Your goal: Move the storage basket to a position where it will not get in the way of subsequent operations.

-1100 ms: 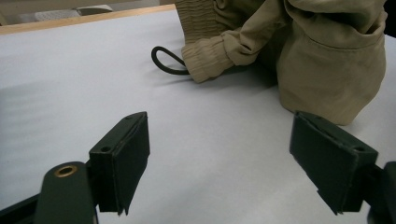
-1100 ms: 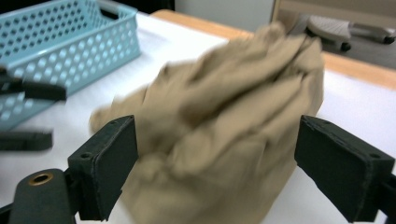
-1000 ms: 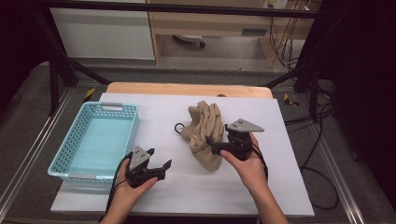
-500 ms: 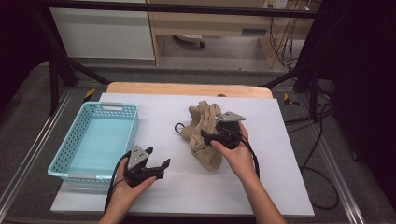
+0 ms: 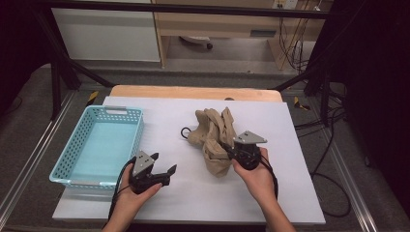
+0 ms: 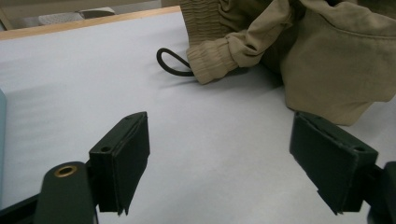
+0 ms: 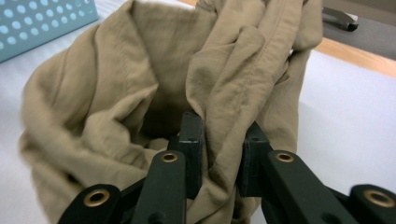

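Right gripper (image 7: 219,154) jaws just closing, pinching fold of tan jacket (image 5: 212,140) at table centre; turquoise basket (image 5: 72,159) lies left; left gripper (image 5: 162,169) wide open, empty.

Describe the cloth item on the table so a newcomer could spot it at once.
On the white table, look right of the turquoise basket. The crumpled tan garment lies mid-table, the only soft thing there, with a dark cord loop at its ribbed cuff.

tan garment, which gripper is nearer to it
Right. The right gripper has just closed its jaws on a fold of the tan garment; the left gripper sits open, apart from it, beside the blue basket.
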`<state>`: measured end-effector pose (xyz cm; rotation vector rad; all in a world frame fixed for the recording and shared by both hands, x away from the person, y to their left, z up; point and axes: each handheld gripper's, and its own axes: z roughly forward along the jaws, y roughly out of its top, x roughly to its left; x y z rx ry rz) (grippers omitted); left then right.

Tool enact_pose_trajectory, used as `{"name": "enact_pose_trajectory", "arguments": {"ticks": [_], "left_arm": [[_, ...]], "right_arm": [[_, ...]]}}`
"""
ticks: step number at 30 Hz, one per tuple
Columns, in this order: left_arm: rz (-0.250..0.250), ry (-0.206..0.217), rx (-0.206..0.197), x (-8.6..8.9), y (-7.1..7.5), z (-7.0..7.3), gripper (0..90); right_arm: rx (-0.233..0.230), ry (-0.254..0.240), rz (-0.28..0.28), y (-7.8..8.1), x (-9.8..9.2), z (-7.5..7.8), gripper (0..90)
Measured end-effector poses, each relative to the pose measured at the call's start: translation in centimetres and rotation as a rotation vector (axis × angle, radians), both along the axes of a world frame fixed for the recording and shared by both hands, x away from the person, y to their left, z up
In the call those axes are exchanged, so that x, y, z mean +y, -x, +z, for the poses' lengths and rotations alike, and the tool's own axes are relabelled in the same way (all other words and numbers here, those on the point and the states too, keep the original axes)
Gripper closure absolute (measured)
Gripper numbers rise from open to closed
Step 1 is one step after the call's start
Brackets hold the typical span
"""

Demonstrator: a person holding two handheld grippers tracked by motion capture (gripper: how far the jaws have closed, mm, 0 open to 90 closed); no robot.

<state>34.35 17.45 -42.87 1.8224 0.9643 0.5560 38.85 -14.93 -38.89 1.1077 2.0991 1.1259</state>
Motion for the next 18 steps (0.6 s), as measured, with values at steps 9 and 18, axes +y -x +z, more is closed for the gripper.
{"name": "enact_pose_trajectory", "arguments": {"ticks": [9, 18], "left_arm": [[0.003, -0.002, 0.0, 0.0, 0.1, 0.0, 20.0], [0.003, -0.002, 0.002, 0.0, 0.2, 0.0, 19.9]], "right_arm": [[0.049, 0.006, -0.028, 3.6, -2.0, -1.3, 76.7], [0.085, -0.048, -0.046, 6.4, -3.0, -3.1, 72.4]]}}
